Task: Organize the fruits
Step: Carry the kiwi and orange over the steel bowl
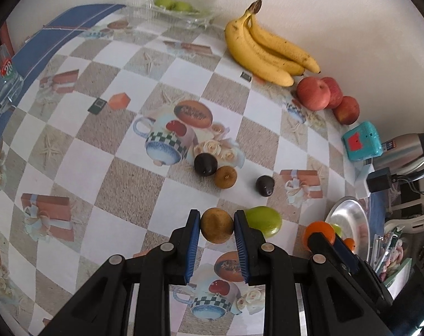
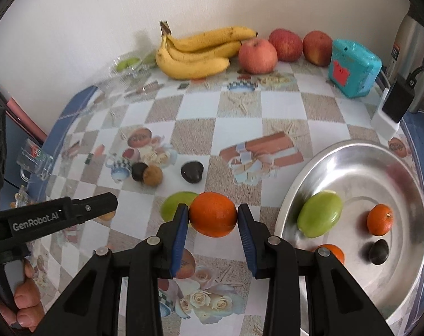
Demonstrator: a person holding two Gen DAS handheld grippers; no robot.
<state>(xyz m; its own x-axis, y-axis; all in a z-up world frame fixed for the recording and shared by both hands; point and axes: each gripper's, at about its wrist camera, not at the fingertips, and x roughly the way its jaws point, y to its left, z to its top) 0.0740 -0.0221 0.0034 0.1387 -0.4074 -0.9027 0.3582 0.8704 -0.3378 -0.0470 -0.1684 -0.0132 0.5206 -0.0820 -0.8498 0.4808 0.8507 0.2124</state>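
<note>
A plain cream wall (image 2: pixel 100 28) is standing behind the tabletop (image 1: pixel 122 173), which is wearing a checkered cloth printed with cups and roses.

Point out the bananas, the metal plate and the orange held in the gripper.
bananas (image 2: pixel 195 56), right wrist view, on the middle of the bunch.
metal plate (image 2: pixel 360 168), right wrist view, on its bare inner surface.
orange (image 2: pixel 213 214), right wrist view, on the middle of its peel.
</note>
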